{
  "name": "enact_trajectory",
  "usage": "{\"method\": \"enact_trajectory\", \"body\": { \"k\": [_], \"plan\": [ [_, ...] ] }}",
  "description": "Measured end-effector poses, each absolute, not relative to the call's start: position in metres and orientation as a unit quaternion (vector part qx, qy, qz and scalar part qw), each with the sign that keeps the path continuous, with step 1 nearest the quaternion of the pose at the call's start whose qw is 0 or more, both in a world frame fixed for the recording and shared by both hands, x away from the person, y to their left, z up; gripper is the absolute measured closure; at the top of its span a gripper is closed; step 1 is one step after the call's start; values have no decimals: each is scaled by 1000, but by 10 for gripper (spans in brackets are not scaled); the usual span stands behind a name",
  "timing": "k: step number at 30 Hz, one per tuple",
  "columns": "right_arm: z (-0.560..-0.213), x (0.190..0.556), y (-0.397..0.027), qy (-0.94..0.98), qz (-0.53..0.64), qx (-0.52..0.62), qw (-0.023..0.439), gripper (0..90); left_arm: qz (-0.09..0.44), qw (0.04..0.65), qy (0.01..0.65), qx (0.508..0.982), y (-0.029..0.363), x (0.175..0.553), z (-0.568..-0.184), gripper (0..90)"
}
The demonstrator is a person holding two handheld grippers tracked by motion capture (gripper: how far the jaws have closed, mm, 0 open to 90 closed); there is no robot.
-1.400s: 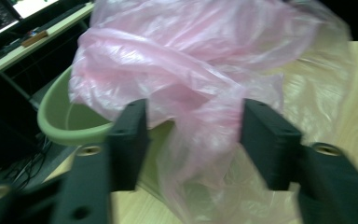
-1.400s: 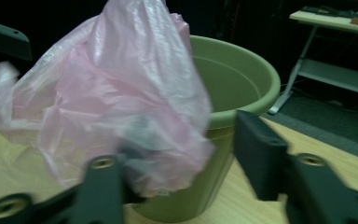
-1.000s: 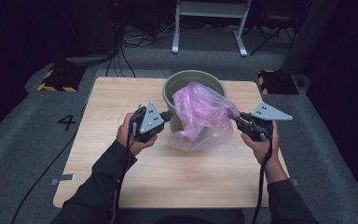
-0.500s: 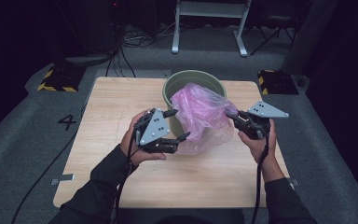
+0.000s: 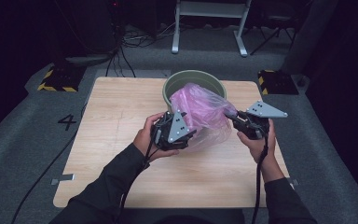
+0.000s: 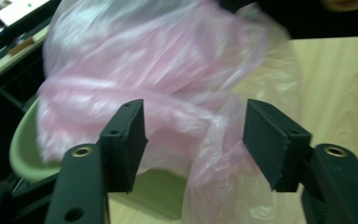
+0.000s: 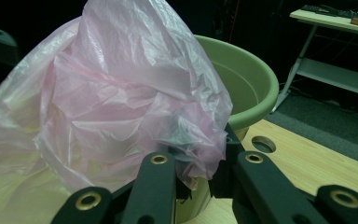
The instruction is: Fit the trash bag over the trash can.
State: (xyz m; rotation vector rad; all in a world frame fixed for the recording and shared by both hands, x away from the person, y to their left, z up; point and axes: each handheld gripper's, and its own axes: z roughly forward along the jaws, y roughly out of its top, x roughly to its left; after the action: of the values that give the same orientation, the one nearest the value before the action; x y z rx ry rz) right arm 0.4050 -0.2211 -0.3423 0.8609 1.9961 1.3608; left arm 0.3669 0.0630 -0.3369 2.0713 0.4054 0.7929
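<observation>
A crumpled pink plastic bag [image 5: 203, 109] bulges over the near rim of a pale green bin [image 5: 186, 77] at the back of the wooden table [image 5: 121, 107]. My right gripper [image 5: 230, 116] is shut on the bag's right edge; in the right gripper view the film [image 7: 121, 93] bunches at the closed jaws [image 7: 200, 163], with the bin [image 7: 247, 79] behind. My left gripper [image 5: 193, 135] sits at the bag's lower left. Its jaws [image 6: 196, 126] have just been closing but stand apart, with loose film [image 6: 168, 60] hanging between them and touching neither pad.
The bin [image 6: 23, 149] stands near the table's far edge. A round hole [image 7: 263, 143] is cut in the tabletop beside it. Black-and-yellow striped blocks [image 5: 56, 79] [image 5: 277, 81] lie on the floor at the far corners. A white desk frame [image 5: 209, 28] and cables lie beyond.
My left gripper let go of the bag's left side, opened, turned, and moved right along the bag's lower edge. The bag sagged a little. The right gripper kept still.
</observation>
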Motion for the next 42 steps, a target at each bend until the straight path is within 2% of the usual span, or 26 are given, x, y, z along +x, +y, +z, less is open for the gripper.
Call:
{"method": "enact_trajectory", "body": {
  "k": [2,7,9,12,13,18,20,21,24,25,26,27,32,37,42],
  "plan": [
    [-342,405,-221,747,508,321,284,822,319,428,172,828,67,373,-339,446],
    [-342,410,-220,747,507,324,282,822,314,440,163,826,76,381,-341,673],
    [-342,412,-219,747,506,325,282,820,317,445,155,823,80,384,-341,800],
    [-341,414,-220,746,506,327,283,807,310,462,157,816,89,387,-340,892],
    [-341,415,-221,745,506,329,284,804,308,468,160,813,92,388,-340,898],
    [-340,421,-224,740,504,343,284,794,296,494,186,796,108,395,-339,900],
    [-340,423,-224,740,505,346,280,797,310,501,182,787,106,387,-337,882],
    [-340,424,-223,741,504,345,279,801,310,503,177,787,104,383,-335,728],
    [-340,423,-220,743,501,343,280,804,310,505,167,788,95,371,-330,438],
    [-340,423,-219,744,500,343,280,807,295,511,157,792,87,364,-325,438],
    [-340,423,-218,746,500,341,279,807,291,510,150,795,83,360,-322,370],
    [-340,422,-216,746,499,340,280,808,284,507,130,803,75,356,-317,346],
    [-339,420,-213,750,498,333,282,808,299,467,91,827,50,351,-314,349],
    [-338,418,-209,755,496,326,279,805,304,410,65,857,26,357,-321,439],
    [-338,418,-208,758,495,323,276,796,325,353,72,874,12,366,-331,556]
  ]
}}
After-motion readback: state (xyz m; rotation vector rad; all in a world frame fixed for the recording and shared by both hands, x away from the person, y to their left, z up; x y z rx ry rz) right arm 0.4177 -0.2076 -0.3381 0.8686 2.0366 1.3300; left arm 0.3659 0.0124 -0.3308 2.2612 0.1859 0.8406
